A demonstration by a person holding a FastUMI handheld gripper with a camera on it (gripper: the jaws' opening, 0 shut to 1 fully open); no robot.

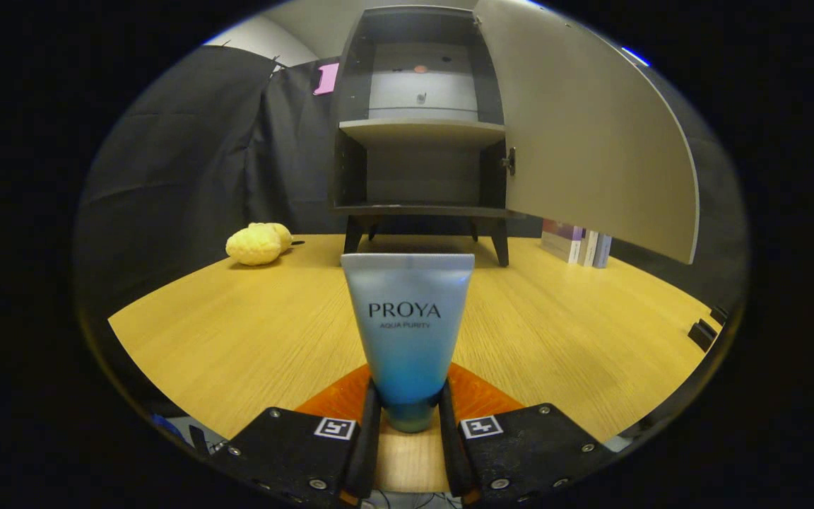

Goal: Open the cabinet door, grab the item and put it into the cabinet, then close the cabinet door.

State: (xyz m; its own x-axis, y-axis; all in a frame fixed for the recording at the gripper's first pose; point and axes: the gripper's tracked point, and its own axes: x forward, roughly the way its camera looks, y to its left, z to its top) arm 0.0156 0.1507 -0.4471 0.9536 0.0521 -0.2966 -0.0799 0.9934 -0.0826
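Even, fairly bright light falls from above onto the worktop (pixel 237 332), whose wood grain reads sharply. The open cabinet door (pixel 584 141) catches the light flatly and casts shade over the books (pixel 576 244) beneath it. The cabinet (pixel 417 127) interior is dim, its lower compartment darkest. The tube (pixel 408 332) is crisp, with soft sheen and no glare. Fisheye distortion bows the worktop edge and door; toward the rim the picture darkens, and the gripper (pixel 409 413) sits in shadow.

Hand-held gripper (pixel 410 417): screwed blocks bearing square tags.
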